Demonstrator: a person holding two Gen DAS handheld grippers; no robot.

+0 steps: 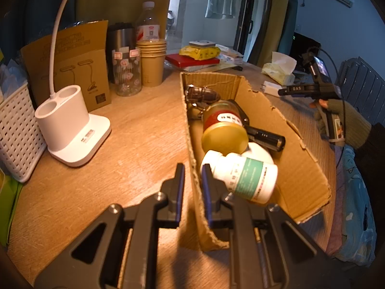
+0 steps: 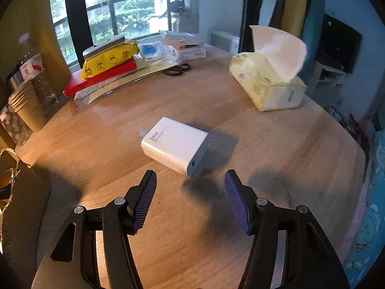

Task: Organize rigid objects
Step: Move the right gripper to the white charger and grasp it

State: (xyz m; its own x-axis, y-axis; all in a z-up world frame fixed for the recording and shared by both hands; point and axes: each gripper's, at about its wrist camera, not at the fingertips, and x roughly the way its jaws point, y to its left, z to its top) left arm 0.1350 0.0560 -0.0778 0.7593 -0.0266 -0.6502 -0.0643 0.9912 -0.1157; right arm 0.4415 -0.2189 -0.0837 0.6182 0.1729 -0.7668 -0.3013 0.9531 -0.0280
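My left gripper [image 1: 193, 175] is shut on the near left wall of an open cardboard box [image 1: 288, 149]. Inside the box lie a white pill bottle [image 1: 245, 175], a yellow-lidded jar [image 1: 223, 130], a black cylinder [image 1: 264, 138] and a dark brown object [image 1: 202, 94]. A white charger block [image 2: 174, 144] lies flat on the wooden table, right of the box. My right gripper [image 2: 190, 180] hovers just short of the charger, jaws open and empty. In the left wrist view a gloved hand [image 1: 336, 118] holds that gripper above the charger [image 1: 272, 88].
A white lamp base [image 1: 72, 132], a white basket [image 1: 14, 130], a glass jar and stacked paper cups [image 1: 152, 65] stand left of the box. A tissue pack [image 2: 267, 84], scissors [image 2: 178, 69] and a red book under a yellow pack [image 2: 108, 62] lie beyond the charger.
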